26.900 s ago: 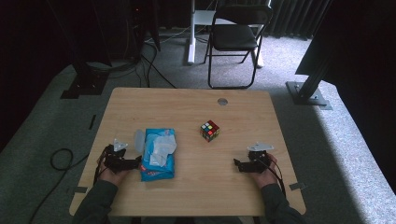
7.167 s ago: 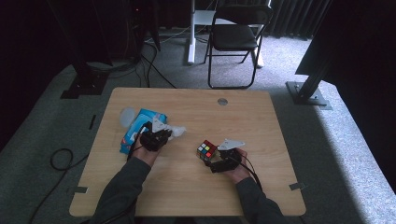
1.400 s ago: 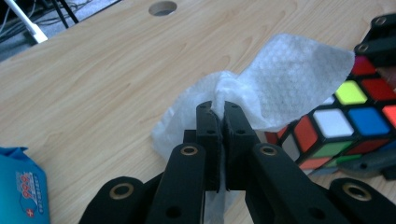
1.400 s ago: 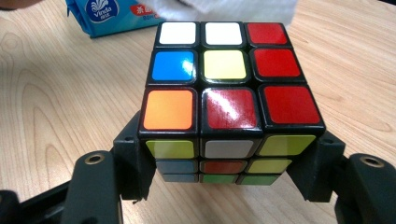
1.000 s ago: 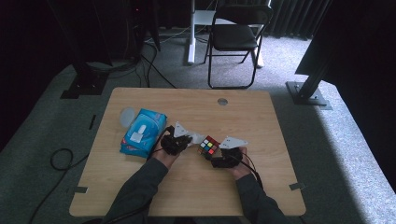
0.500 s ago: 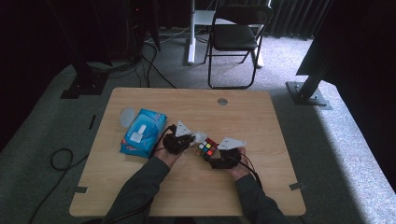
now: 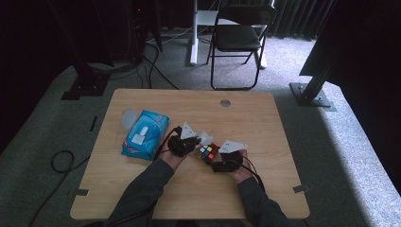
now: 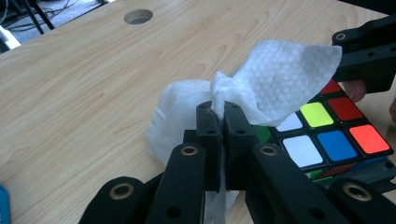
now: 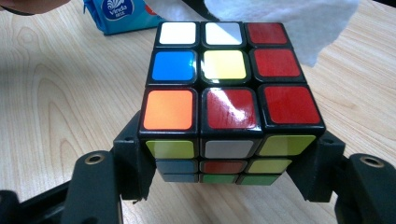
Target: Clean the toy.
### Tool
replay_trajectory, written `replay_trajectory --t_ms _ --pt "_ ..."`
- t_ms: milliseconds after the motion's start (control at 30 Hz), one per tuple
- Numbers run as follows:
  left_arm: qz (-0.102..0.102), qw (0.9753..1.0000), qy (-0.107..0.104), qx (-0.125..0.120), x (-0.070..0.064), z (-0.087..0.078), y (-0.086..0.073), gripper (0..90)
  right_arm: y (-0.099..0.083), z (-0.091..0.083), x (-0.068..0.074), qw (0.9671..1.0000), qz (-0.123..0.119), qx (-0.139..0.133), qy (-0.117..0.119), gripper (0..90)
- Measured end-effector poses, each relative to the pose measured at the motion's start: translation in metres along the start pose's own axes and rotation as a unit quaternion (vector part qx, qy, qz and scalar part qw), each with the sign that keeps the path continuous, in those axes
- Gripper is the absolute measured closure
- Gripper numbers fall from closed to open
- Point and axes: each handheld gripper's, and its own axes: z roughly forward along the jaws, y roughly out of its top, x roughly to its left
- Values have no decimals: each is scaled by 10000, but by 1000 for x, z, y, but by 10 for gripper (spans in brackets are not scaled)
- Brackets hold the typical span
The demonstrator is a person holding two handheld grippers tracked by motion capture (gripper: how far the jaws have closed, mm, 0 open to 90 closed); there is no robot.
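The left gripper (image 8: pixel 218 122) had its jaws pressed together on a white wipe (image 8: pixel 275 74), which bunched up above the tips and hung down below them. In the left gripper view the wipe's free corner reached over the near edge of the cube (image 8: pixel 327 135) just to the right, close to the other gripper's black frame.

The right gripper (image 9: pixel 226 161) had its jaws pinching the cube (image 9: pixel 229 88) by two opposite sides, one jaw at each lower flank. The cube's top face showed white, white and red in the far row, blue, yellow and red in the middle, orange, red and red nearest. The wipe (image 9: pixel 299 23) lay over the cube's far right corner.

In the high view the left gripper (image 7: pixel 185 142) and right gripper (image 7: pixel 226 158) met near the middle of the table (image 7: pixel 265 118), with the cube (image 7: pixel 208 152) between them. A blue pack (image 7: pixel 145 135) lay to the left, well apart from the cube. A round hole (image 7: pixel 225 102) sat near the table's far edge.
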Motion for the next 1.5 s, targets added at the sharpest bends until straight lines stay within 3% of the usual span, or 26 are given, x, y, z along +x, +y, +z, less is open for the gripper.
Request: replay_trajectory --t_ms 300,533,867,1500 --pt "-2 9998 -165 -71 -5 -1 3 871 0 2 3 10000 -54 40 26 342" --pt "96 9998 -170 17 -9 3 3 871 1 0 2 10000 -17 -8 2 342" --pt "59 9998 -177 32 -8 4 0 871 1 0 1 10000 -25 -4 -12 342" --pt "99 9996 -236 -70 -6 -20 -7 871 -4 -4 -11 9994 159 48 -309 342"
